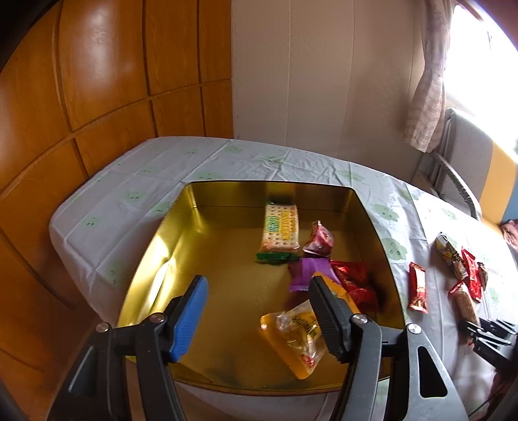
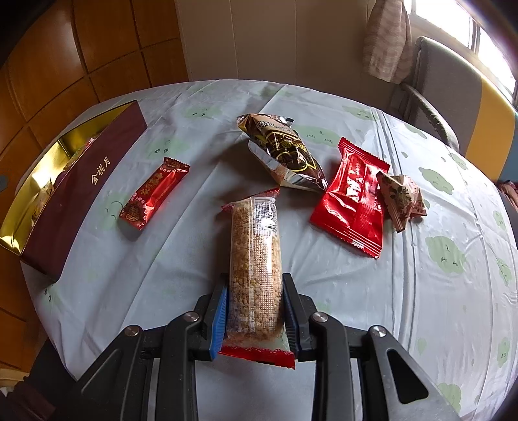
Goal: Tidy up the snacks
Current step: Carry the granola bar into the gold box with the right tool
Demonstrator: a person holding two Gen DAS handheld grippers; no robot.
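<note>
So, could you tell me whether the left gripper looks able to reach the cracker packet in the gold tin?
Probably yes. The left gripper is open and empty above the tin, and the cracker packet lies uncovered on the tin's floor, with bare floor before it.

This place looks like a room in a home, probably a dining or living room. The worktop [image 2: 323,291] is a table under a thin plastic cloth [image 1: 194,162] printed with small green cartoon faces. Behind it is a wall of glossy orange-brown wood panels [image 1: 97,81] and a plain cream wall [image 1: 307,81]. At the right, a patterned curtain [image 1: 427,97] hangs beside a bright window [image 2: 469,29], and a chair [image 2: 443,81] with a curved armrest stands near the table.
</note>
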